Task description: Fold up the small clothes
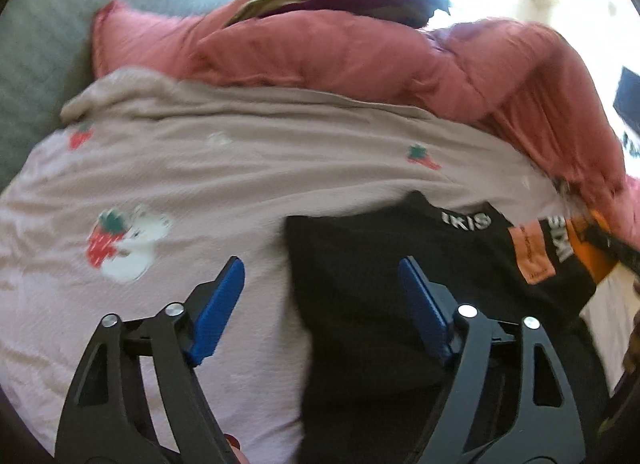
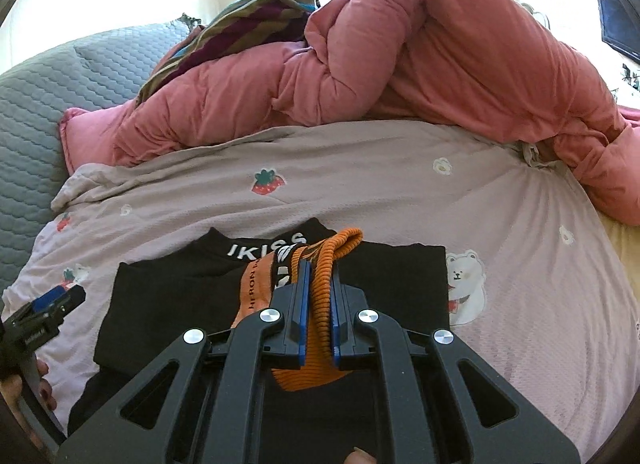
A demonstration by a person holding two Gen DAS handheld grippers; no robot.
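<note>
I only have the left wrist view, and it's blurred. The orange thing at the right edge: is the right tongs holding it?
Observer: Yes. The right tongs are shut on an orange ribbed sock, which hangs over the black garment.
Operator: What does the white lettering on the black collar say? I only get part of it.
Observer: It reads IKISS across the collar.
Operator: Is anything printed on the sheet to the right of the garment?
Observer: A white bear print sits on the pink sheet right beside the garment's right edge.
Operator: And my left tongs?
Observer: Open, off the garment's left edge, over the sheet.
</note>
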